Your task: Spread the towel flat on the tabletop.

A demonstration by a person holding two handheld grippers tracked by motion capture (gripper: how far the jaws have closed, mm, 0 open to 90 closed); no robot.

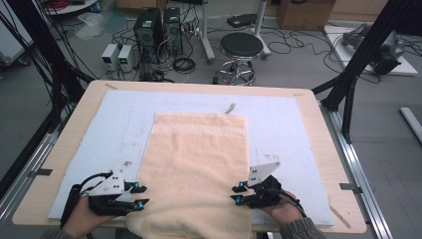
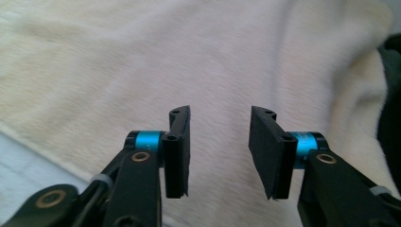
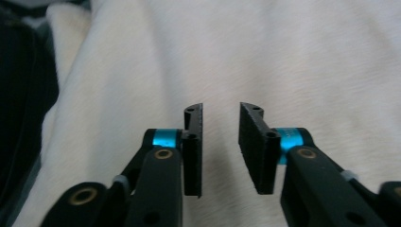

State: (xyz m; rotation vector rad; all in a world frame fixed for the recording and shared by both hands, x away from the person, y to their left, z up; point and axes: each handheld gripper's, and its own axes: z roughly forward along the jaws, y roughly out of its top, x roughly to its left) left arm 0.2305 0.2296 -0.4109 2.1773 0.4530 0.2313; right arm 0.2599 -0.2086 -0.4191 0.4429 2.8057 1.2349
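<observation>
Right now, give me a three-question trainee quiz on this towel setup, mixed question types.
1. True or false: the towel hangs over the table's near edge.
2. Where is the left gripper? A) at the towel's left edge B) by the stool C) on the far edge
3. Fill in: the right gripper's jaws are ____, nothing between them.

Key: 1 true; 2 A; 3 open

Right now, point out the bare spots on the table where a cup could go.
The mat lies bare left and right of the towel, and in a strip beyond its far edge. The near edge is crowded: the left claw and right claw flank the towel's overhanging end.
</observation>
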